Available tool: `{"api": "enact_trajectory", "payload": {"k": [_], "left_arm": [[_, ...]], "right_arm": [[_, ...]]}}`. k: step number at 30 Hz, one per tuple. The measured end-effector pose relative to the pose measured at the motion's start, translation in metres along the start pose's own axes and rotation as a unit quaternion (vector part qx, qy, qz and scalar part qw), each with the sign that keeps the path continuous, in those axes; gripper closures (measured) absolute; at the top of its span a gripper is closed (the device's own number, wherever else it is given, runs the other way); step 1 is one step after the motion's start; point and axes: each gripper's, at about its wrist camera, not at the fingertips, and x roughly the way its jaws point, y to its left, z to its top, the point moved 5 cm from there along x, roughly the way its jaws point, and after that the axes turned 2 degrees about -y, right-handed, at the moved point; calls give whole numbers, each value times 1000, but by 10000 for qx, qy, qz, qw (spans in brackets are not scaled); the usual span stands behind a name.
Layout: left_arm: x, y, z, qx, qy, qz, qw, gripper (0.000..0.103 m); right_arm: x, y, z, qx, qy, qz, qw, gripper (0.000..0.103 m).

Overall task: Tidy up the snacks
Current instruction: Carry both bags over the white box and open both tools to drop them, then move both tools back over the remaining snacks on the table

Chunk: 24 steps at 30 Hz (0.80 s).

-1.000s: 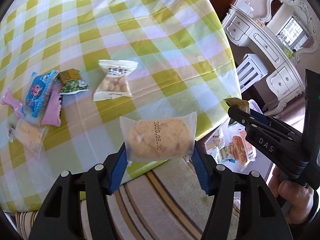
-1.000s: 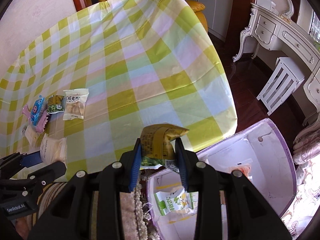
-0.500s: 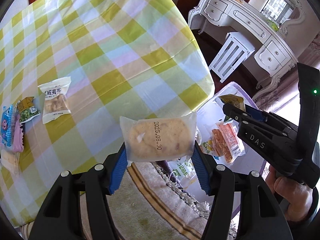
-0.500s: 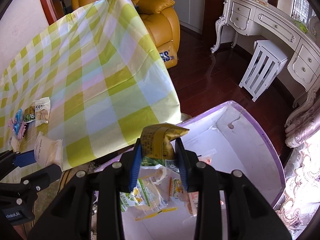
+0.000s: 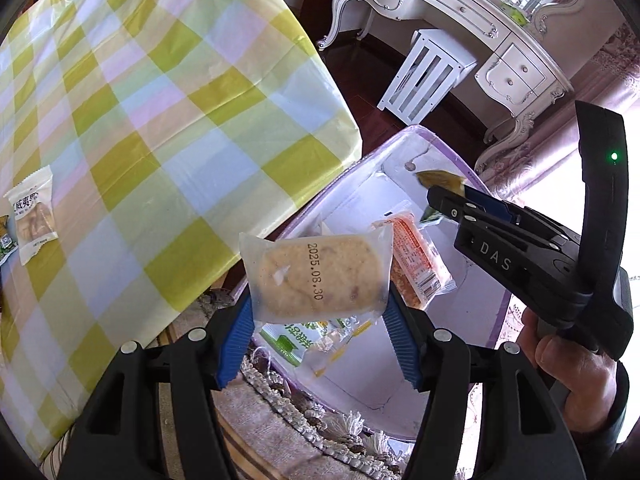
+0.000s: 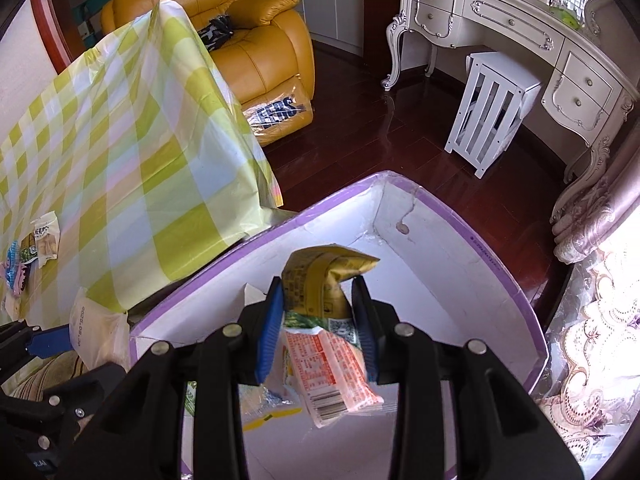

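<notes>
My left gripper (image 5: 318, 320) is shut on a clear-wrapped round cake (image 5: 316, 276) stamped 2025.08.30, held above the near edge of a white box with a purple rim (image 5: 400, 136). My right gripper (image 6: 318, 312) is shut on a yellow-green snack packet (image 6: 320, 280), held over the same box (image 6: 500, 272). It also shows in the left wrist view (image 5: 444, 194). An orange packet (image 6: 332, 368) and a green-white packet (image 5: 292, 336) lie inside the box. Several snacks (image 6: 44, 236) remain on the checked tablecloth (image 5: 160, 100).
The box sits on a fringed seat (image 5: 304, 420) beside the table (image 6: 140, 152). A yellow armchair (image 6: 260, 48), a white stool (image 6: 492, 108) and a white dresser (image 6: 520, 28) stand on the dark wood floor.
Both grippers swung right, away from the table, and now hold their snacks over the white box. Neither has let go.
</notes>
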Motion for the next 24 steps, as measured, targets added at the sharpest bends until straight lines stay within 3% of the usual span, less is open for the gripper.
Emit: {"api": "enact_trajectory", "payload": {"k": [2, 4, 9, 17, 24], "left_arm": [[3, -4, -1, 40, 58, -113, 9999, 40], [6, -6, -3, 28, 116, -206, 9997, 30], [2, -1, -1, -56, 55, -267, 9996, 26], [-15, 20, 3, -341, -320, -139, 9988, 24], [-48, 55, 11, -256, -1194, 582, 9908, 23]], "right_arm": [[0, -3, 0, 34, -8, -10, 10000, 56], [-1, -3, -1, 50, -28, -10, 10000, 46], [-3, 2, 0, 17, -43, 14, 10000, 34], [-9, 19, 5, -55, -100, 88, 9999, 28], [-17, 56, 15, -108, -252, 298, 9992, 27]]}}
